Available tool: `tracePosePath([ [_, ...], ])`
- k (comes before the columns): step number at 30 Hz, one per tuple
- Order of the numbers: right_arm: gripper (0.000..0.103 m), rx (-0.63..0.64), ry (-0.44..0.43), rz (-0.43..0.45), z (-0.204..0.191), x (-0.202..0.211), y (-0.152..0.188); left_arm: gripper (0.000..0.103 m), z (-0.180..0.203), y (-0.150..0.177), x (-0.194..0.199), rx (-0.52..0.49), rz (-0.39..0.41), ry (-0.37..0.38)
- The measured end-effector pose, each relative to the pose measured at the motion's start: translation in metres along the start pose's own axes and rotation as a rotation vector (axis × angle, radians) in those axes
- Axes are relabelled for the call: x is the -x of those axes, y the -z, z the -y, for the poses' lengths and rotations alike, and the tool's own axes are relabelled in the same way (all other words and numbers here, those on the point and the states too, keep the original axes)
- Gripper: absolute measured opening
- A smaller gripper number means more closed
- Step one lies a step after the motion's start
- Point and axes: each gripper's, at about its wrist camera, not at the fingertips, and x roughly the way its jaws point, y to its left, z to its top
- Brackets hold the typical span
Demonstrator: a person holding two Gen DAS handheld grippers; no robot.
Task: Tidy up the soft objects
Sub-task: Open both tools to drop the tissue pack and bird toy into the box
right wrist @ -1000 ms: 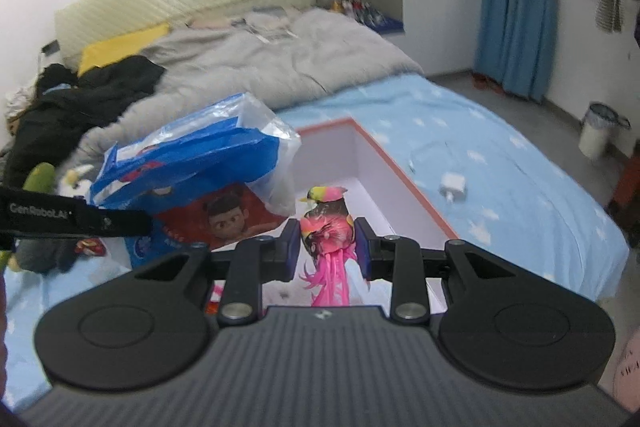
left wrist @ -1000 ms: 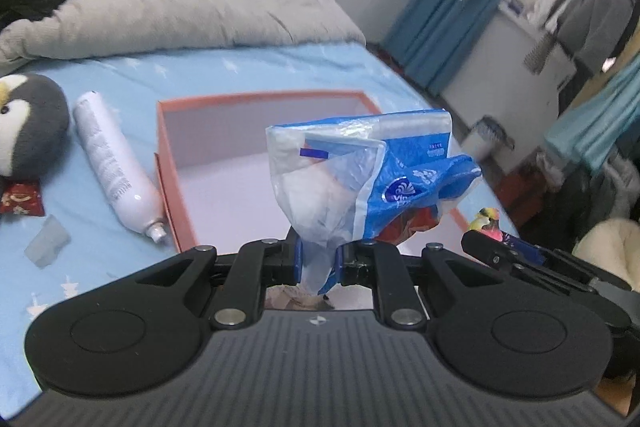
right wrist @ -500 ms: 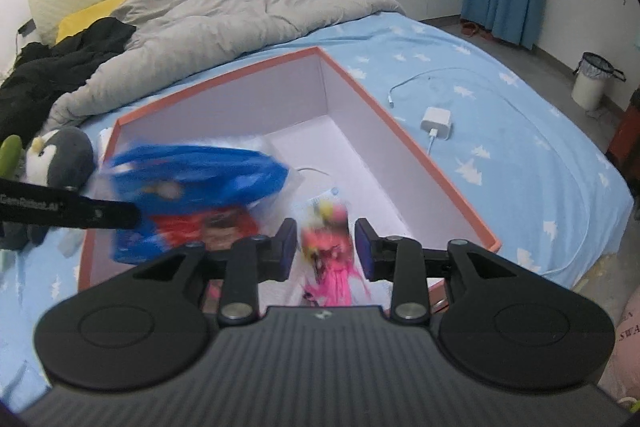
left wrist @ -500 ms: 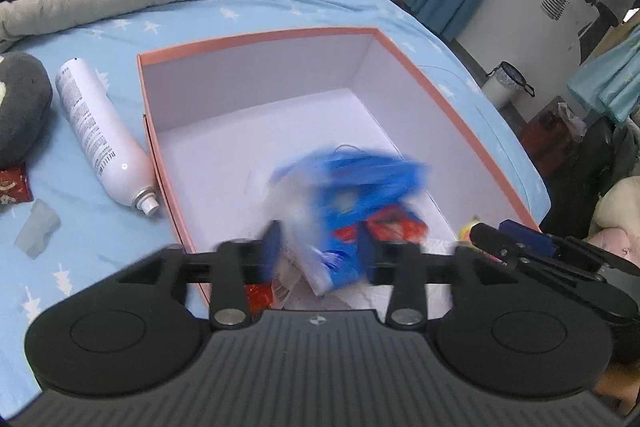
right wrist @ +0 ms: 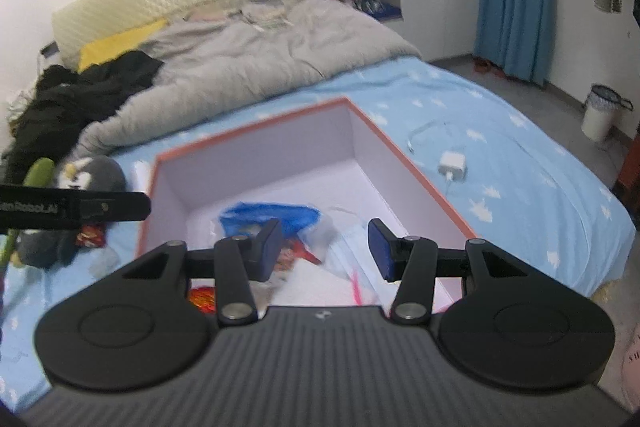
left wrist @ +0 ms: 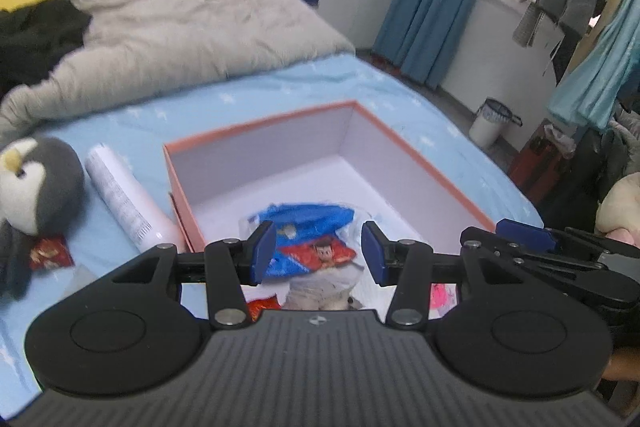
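A bed with a blue star-printed sheet fills both views, a rumpled grey duvet heaped toward the headboard. On the sheet sits an open box with an orange rim and pale inner walls. In its near end lies a blue plastic bag with a red cartoon print, free of both tools; a grey-white soft bundle lies just in front of it, and a strip of pink shows at the box's near edge, too hidden to identify. The left gripper hangs over the box's near end with its jaws parted about halfway, the blue pads clear of the bag seen beyond them; it grips nothing. The right gripper is beside it over the same end, its jaws opening at this moment, with nothing pressed between them; the bag's crumpled clear plastic shows through the gap but lies below in the box. Left of the box, on the sheet, lie a white spray can just beside the box wall, a grey penguin plush near it, and a small red packet touching the plush. A white charger with its cable rests on the sheet right of the box.
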Motion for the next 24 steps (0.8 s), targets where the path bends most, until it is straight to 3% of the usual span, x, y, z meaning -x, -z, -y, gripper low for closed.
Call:
tracePosePath([
  [11,0.05,0.038,-0.098,0.108,-0.038,0.042,-0.005,0.053,-0.028,0.013,0.074,0.004,0.131,-0.037],
  [24,0.05,0.101,-0.192,0.137,-0.089,0.059,0.014,0.053,-0.073,0.055,0.126,0.054,0.181,-0.112],
])
